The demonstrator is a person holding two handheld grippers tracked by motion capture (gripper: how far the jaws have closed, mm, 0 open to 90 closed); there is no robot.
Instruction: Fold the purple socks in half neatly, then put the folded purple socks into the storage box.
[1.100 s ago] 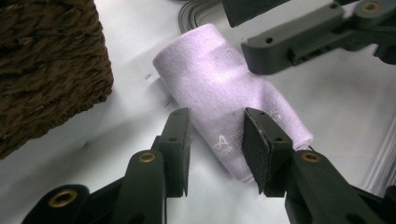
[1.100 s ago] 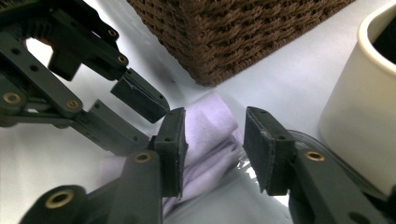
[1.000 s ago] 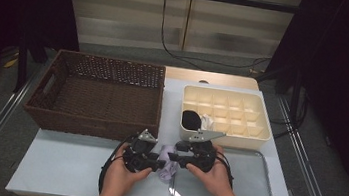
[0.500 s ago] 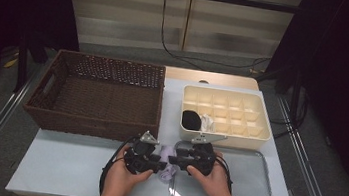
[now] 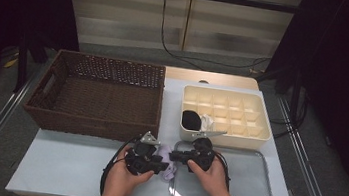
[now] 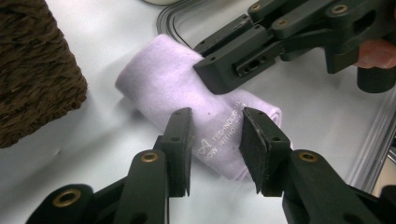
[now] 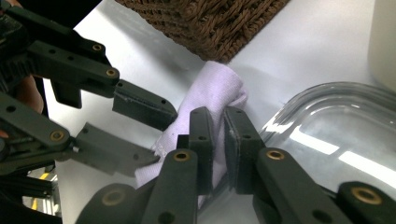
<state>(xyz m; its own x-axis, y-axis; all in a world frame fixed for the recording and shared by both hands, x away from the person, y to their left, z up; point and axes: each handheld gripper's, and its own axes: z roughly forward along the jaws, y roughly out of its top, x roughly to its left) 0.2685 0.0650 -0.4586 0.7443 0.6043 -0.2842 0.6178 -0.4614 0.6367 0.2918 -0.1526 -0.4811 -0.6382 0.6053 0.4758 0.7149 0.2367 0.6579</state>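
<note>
A rolled lilac cloth point(image 5: 167, 158) with white print lies on the white table, just left of the clear tray. In the left gripper view the cloth point(image 6: 173, 84) runs away from me. My left gripper point(image 6: 215, 140) is open, its jaws standing apart over the printed near end. My right gripper point(image 7: 218, 122) is shut, pinching the cloth point(image 7: 217, 81) at its side by the tray's rim. From above, the left gripper point(image 5: 160, 166) and the right gripper point(image 5: 174, 155) meet at the cloth from opposite sides, each held by a hand.
A brown wicker basket point(image 5: 97, 96) stands at the back left. A cream compartment box point(image 5: 258, 136) at the back right holds a black item point(image 5: 191, 120) and a white item point(image 5: 206, 122). A clear tray point(image 5: 242, 187) lies at the front right.
Both hands have shifted only slightly and stay at the lilac cloth. The rest of the table is unchanged.
</note>
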